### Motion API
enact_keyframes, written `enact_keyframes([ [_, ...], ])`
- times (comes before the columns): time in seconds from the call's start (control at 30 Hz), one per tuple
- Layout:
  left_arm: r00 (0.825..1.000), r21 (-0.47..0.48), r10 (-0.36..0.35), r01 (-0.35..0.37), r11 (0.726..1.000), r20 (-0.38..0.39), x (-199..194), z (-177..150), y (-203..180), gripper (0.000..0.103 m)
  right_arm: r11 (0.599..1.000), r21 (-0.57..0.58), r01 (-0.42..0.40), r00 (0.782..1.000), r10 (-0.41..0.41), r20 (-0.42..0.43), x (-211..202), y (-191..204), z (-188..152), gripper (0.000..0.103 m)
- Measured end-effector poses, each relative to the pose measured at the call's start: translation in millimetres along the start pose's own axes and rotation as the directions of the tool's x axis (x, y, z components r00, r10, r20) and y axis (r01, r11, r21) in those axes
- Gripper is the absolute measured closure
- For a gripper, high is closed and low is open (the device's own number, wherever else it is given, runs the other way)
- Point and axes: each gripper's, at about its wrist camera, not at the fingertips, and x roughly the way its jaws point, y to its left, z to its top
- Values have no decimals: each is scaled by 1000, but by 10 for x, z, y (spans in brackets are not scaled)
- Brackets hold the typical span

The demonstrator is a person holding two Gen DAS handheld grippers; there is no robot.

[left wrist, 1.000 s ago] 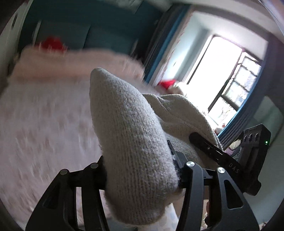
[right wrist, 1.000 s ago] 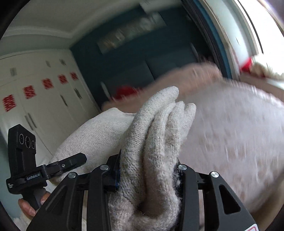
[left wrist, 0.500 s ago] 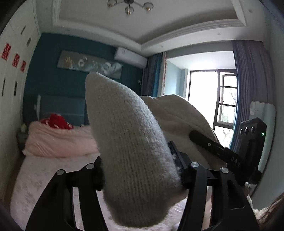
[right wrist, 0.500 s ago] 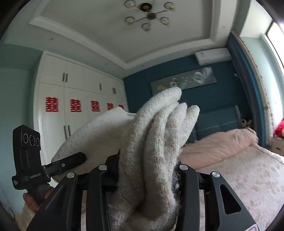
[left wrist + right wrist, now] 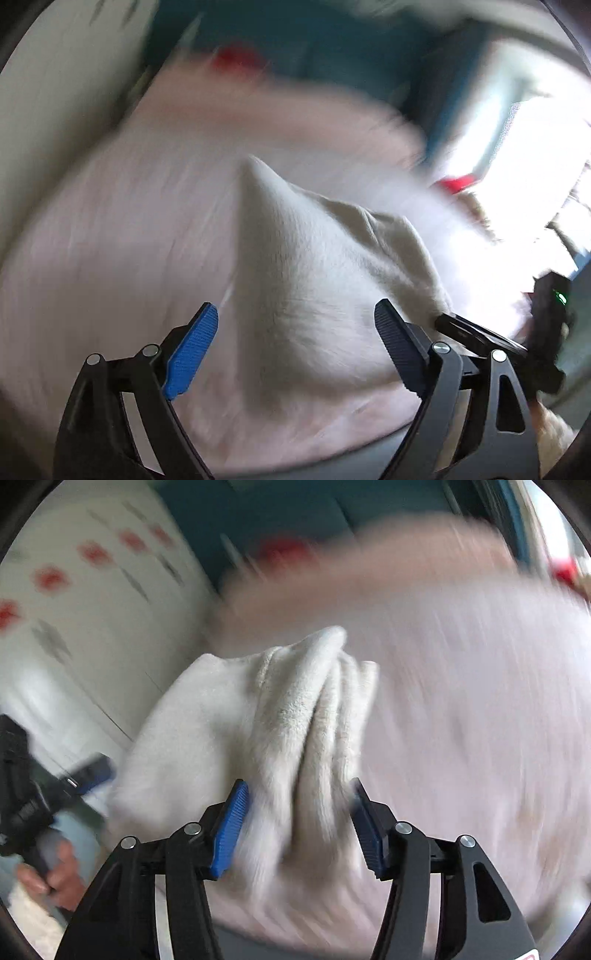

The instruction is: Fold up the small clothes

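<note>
A cream knitted garment [image 5: 314, 280] lies bunched on the pink bedspread [image 5: 92, 240]. In the left wrist view my left gripper [image 5: 295, 304] has its jaws opening wide. The cloth sits between them, and the blue left pad [image 5: 192, 350] stands apart from it. In the right wrist view the garment's folded layers [image 5: 295, 709] rise between the jaws of my right gripper [image 5: 299, 782]. Those jaws are opening too, and both blue pads [image 5: 231, 827] show bare beside the cloth. Both views are smeared by motion.
A pink rolled quilt [image 5: 406, 554] and a red item [image 5: 280, 550] lie at the head of the bed. White wardrobe doors [image 5: 74, 598] with red stickers stand at the left, and a bright window [image 5: 535, 129] is at the right. A hand [image 5: 48, 871] holds the other gripper's handle.
Both cameras swung up toward the wall and ceiling, then down toward the bed. Both grippers, clamped on the garment before, have spread their jaws and let it go.
</note>
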Motion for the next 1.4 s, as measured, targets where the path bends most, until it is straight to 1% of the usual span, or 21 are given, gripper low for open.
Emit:
enact_keyframes([
  [0.03,998,-59,13,-17,998,-66,167,-174,167,23,999,34,28,997,-25,-72,160,-154,-248,53],
  [0.1,993,-158,2,-21,987,-122,273,-465,393,25,997,73,9,996,-3,-85,119,-282,-459,53],
  [0.17,995,-197,-23,5,980,-92,200,-557,436,22,998,61,14,998,-10,-69,24,-266,-405,48],
  [0.23,998,-229,-56,45,972,-41,134,-522,425,14,999,52,17,999,-15,-45,-5,-202,-223,29],
  [0.3,997,-233,-70,64,970,-17,180,-431,389,10,998,67,13,999,-9,-49,127,-182,-89,19],
  [0.43,999,-249,-48,40,968,-24,478,-220,407,7,989,149,-24,988,46,-147,605,-223,-52,19],
  [0.47,998,-272,-42,29,962,-42,555,-258,434,7,979,199,-50,981,86,-174,745,-263,-62,21],
  [0.5,996,-314,-58,33,949,-71,690,-280,498,13,971,228,-73,976,116,-183,863,-323,-64,38],
  [0.6,993,-349,-44,2,937,-112,835,-309,547,45,983,170,-64,979,95,-181,868,-154,121,63],
  [0.7,997,-328,-59,36,944,-58,575,-259,465,58,992,72,-107,989,113,-91,506,82,349,69],
  [0.8,997,-335,-52,31,942,-53,479,-337,462,58,994,9,-106,994,106,-38,315,120,435,66],
  [0.87,995,-289,5,-35,957,-103,640,-433,430,55,999,31,-25,991,29,-127,625,-91,292,58],
  [0.9,993,-233,48,-72,970,-108,742,-522,374,45,998,51,32,979,-21,-202,830,-219,197,53],
  [0.93,993,-214,67,-86,973,-97,741,-546,334,42,991,131,24,977,5,-213,897,-398,69,50],
  [1.0,991,-169,122,-130,977,-58,626,-554,222,41,962,271,-43,989,78,-122,665,-516,27,50],
  [1.07,987,-107,159,-161,981,-26,491,-499,98,42,973,233,-4,998,18,-58,417,-400,73,56],
  [1.13,981,-55,193,-192,980,13,419,-478,16,42,992,126,-16,1000,15,3,197,-135,190,86],
  [1.2,972,2,234,-234,972,24,431,-470,-68,42,998,59,-17,1000,16,17,159,46,269,92],
  [1.27,966,19,260,-260,966,-7,509,-485,-85,42,1000,-21,-3,999,3,-34,347,192,280,94],
  [1.37,963,9,268,-268,963,-24,613,-516,-51,37,988,-111,108,974,-128,-189,938,104,127,100],
  [1.4,962,9,272,-272,962,-32,621,-528,-51,37,991,-90,100,980,-114,-164,955,66,110,100],
])
